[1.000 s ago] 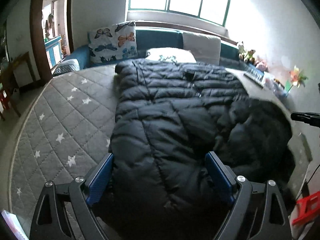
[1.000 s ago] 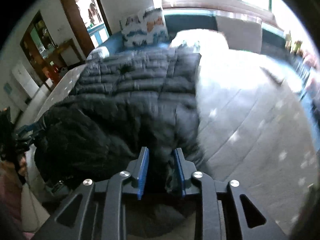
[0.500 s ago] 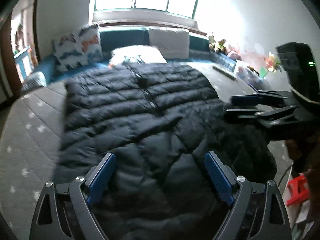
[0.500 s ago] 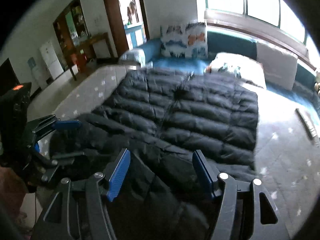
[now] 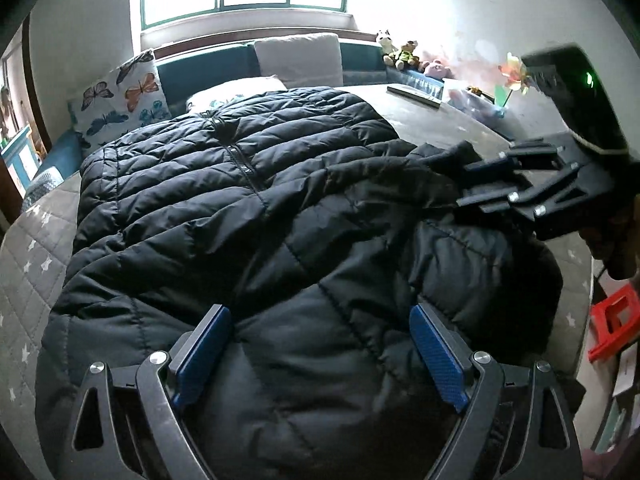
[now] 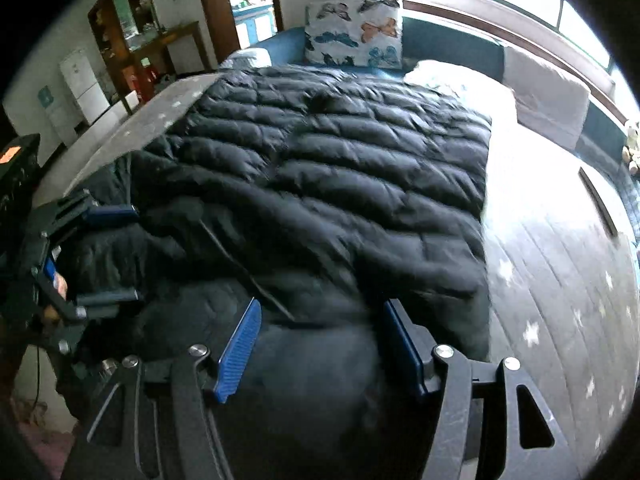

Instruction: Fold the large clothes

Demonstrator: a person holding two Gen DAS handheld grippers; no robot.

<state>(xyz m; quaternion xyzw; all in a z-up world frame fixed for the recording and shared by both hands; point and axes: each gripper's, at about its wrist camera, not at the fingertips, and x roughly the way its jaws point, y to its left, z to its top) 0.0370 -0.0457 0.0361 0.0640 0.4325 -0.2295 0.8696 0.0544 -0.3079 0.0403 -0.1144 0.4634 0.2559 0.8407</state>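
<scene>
- Here, the grey star-quilted bed (image 5: 24,240) is the widest surface, and the black puffer jacket (image 5: 256,208) lies spread across most of it, zipper line running up its middle toward the pillows.
- The jacket's near part is bunched and creased, with one flap folded over onto the body on the side by the right gripper.
- Beyond it a butterfly pillow (image 5: 120,100) leans on the teal headboard (image 5: 204,72), with a white pillow (image 5: 298,58) beside it and soft toys (image 5: 404,54) under the window.
- The left gripper (image 5: 320,356) hangs over the near hem, jaws wide apart, pads not pressing the cloth.
- The right gripper (image 6: 320,344) has just been opening; its jaws stand apart with padded fabric lying between them, not pinched.
- A red stool (image 5: 612,326) stands off the bed's edge.
</scene>
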